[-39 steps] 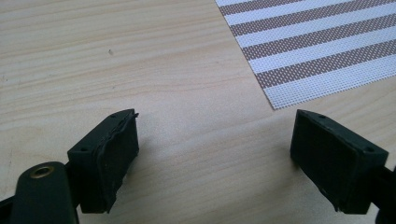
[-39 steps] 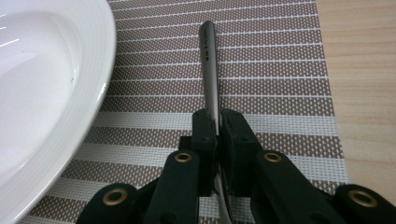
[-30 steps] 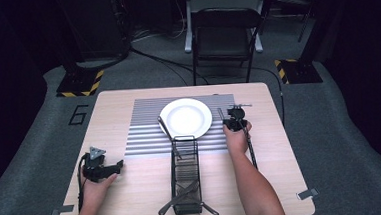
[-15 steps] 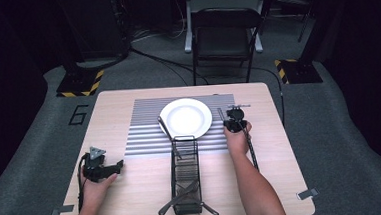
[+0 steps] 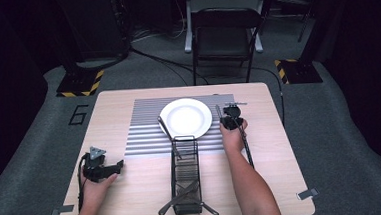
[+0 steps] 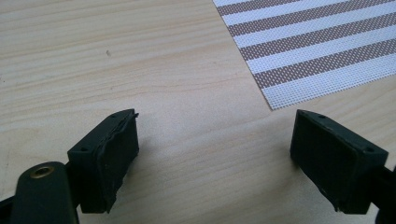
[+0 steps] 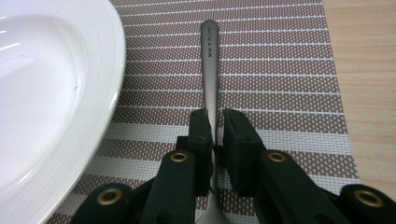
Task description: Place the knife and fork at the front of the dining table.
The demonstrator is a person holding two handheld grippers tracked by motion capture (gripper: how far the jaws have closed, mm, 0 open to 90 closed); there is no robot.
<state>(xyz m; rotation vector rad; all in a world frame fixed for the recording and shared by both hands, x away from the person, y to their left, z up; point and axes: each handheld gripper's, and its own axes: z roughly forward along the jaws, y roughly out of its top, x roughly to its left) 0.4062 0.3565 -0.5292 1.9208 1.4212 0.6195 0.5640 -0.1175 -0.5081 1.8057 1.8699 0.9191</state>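
Observation:
A white plate sits on a striped placemat. Just right of the plate, a metal utensil lies along the mat, handle pointing away. My right gripper is shut on its handle near the neck. Its jaws have just been opening slightly, and the handle is still between them. My left gripper rests open on the bare wood at the table's front left, with nothing between its pads, close to the mat's corner.
A black wire cutlery rack stands at the table's front centre with several utensils in it. One long utensil leans out toward the plate's left rim. A dark folding chair stands beyond the table's far edge.

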